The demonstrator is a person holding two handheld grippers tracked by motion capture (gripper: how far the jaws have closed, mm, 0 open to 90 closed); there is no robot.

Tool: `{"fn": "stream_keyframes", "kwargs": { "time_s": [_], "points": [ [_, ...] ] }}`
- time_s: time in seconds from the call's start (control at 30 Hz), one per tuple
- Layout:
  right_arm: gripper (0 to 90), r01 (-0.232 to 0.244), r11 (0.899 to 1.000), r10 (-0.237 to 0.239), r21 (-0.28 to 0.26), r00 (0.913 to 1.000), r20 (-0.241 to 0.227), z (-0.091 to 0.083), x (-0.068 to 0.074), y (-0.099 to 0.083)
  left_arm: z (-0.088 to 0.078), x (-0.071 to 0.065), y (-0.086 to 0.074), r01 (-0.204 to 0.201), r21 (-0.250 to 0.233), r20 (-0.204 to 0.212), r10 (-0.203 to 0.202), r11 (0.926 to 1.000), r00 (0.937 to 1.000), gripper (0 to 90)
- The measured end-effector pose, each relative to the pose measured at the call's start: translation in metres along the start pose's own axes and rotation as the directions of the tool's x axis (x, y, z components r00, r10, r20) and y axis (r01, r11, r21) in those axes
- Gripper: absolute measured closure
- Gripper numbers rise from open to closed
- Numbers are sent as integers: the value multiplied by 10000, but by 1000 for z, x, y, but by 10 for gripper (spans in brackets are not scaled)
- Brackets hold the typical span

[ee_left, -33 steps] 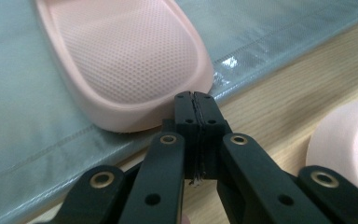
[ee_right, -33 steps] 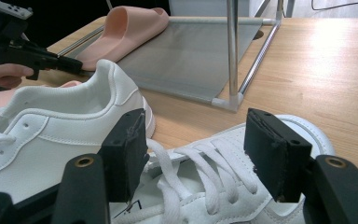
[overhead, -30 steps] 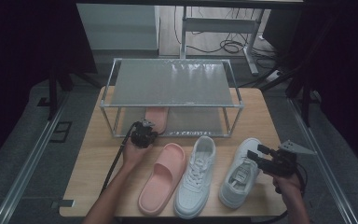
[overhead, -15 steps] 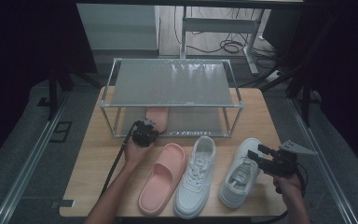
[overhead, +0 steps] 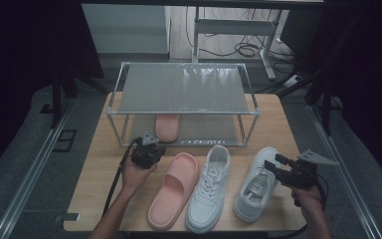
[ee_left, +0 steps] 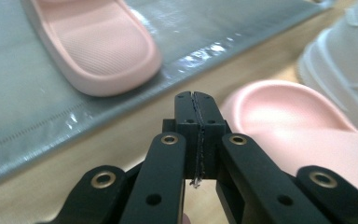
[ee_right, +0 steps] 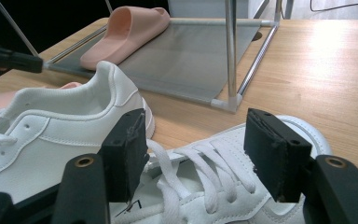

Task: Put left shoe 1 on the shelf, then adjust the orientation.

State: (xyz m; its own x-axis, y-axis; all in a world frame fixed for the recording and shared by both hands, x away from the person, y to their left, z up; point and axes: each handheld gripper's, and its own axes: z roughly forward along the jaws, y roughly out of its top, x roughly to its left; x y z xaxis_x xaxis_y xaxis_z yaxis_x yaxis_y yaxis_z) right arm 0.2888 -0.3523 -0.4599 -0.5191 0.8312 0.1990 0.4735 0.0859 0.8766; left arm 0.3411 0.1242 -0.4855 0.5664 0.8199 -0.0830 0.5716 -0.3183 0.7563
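Now my left gripper [ee_left: 196,135] is fully closed, jaws pressed together on nothing, hovering over wood between the rack [overhead: 186,113] and the front pink slipper [overhead: 173,191] at its 4 o'clock. My right gripper [ee_right: 193,154] gapes wide, empty, straddling the right sneaker's [overhead: 256,184] laces. Second pink slipper [overhead: 167,127] sits on the rack's lower shelf, 12 o'clock.

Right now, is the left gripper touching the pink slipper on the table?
Apart. In the left gripper view, the shut left gripper sits beside the slipper with bare table showing around its fingers.
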Motion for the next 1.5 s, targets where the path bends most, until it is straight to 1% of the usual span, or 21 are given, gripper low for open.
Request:
{"fn": "stream_keyframes", "kwargs": {
  "time_s": [0.1,0.3,0.37,0.43,0.5,0.6,0.7,0.77,0.83,0.9,1.03,1.07,1.17,1.33,1.37,1.4,1.43,1.5],
  "points": [
    [398,-8,10000,8,5,10000,15,0,0,0,-10,-4,-4,-27,-92,151,28,10000,9999,897],
    [398,34,10000,-34,19,10000,2,0,1,0,-28,-7,-16,123,-209,542,-112,9997,9985,897],
    [398,21,10000,-21,-11,10000,1,0,1,0,-33,-8,-21,179,-263,604,-162,9995,9980,897],
    [399,28,10000,-28,14,10000,11,0,1,0,-37,-9,-24,89,-178,633,-78,9998,9980,897],
    [398,28,10000,-28,-3,10000,-4,0,2,0,-39,-10,-28,81,-186,653,-69,9998,9978,896],
    [398,96,10000,-96,24,9999,-35,1,3,0,-43,-13,-36,-36,-38,679,39,10000,9977,894],
    [398,75,10000,-75,27,10000,-21,1,3,0,-48,-14,-43,-43,70,711,38,10000,9975,893],
    [398,76,10000,-76,27,10000,-11,1,2,0,-49,-11,-46,76,78,776,-81,9999,9970,894],
    [399,87,10000,-87,28,10000,-9,1,3,0,-46,-9,-47,239,146,826,-250,9996,9963,895],
    [399,117,9999,-117,42,9999,-21,2,3,0,-44,-9,-49,293,227,974,-314,9993,9947,896],
    [399,110,9999,-109,54,9999,-16,2,3,0,-47,-17,-47,90,144,1150,-106,9999,9933,896],
    [399,110,9999,-109,54,9999,-16,2,3,0,-47,-17,-47,90,144,1150,-106,9999,9933,896],
    [398,140,9999,-140,35,9999,-32,3,4,1,-52,-26,-45,-98,2,1357,97,10000,9907,896],
    [399,153,9999,-153,57,9999,-38,3,4,1,-56,-36,-41,-235,-144,1741,256,9996,9844,895],
    [399,153,9999,-153,57,9999,-38,3,4,1,-56,-36,-41,-235,-144,1741,256,9996,9844,895],
    [399,158,9999,-158,67,9999,-29,3,4,0,-55,-39,-41,-266,-153,1852,290,9995,9823,895],
    [399,144,9999,-144,58,9999,-33,3,4,0,-54,-43,-41,-364,-119,1977,381,9993,9795,895],
    [399,150,9999,-150,33,9999,-31,2,4,1,-50,-48,-41,-479,-23,2069,474,9988,9772,895]
  ]
}}
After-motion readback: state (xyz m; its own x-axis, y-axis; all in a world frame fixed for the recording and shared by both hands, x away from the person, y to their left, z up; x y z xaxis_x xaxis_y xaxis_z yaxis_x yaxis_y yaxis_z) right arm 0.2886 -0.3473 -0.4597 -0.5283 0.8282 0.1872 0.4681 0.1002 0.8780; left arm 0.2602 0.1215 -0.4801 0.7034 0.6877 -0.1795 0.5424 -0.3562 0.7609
